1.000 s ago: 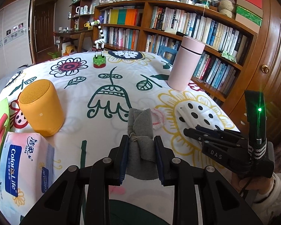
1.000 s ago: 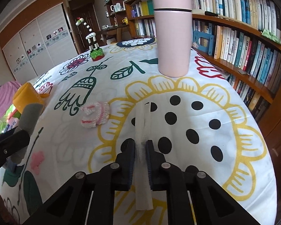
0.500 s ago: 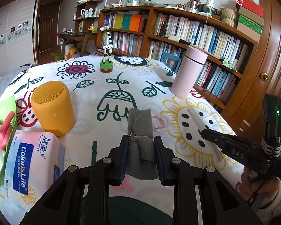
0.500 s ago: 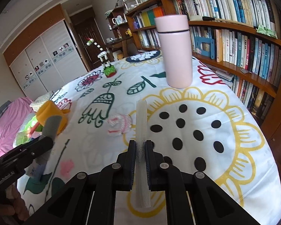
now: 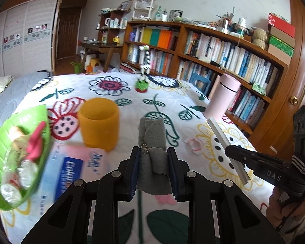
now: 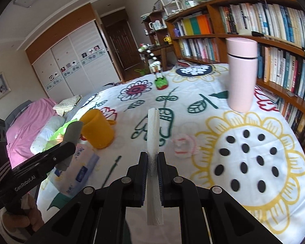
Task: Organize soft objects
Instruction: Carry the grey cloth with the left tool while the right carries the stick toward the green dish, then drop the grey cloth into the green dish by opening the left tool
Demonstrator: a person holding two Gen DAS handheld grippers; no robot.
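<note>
Currently we hold both items above the flowered bedspread [image 5: 111, 85]: left gripper [image 5: 153, 156] jaws clamp the grey felt roll [image 5: 152, 142], right gripper [image 6: 152, 160] jaws pinch the folded white cloth [image 6: 153, 134]. Pink-white scrunchie [image 6: 185, 145] lies on the bedspread, near the orange cylinder [image 5: 99, 122].

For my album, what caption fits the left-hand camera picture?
Left tool clamps a rolled grey cloth above the flowered bedspread; right tool grips a folded white tissue.

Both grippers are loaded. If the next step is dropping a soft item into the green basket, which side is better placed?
Left, probably. The left gripper, clamping the grey cloth, has the green basket on its side.
</note>
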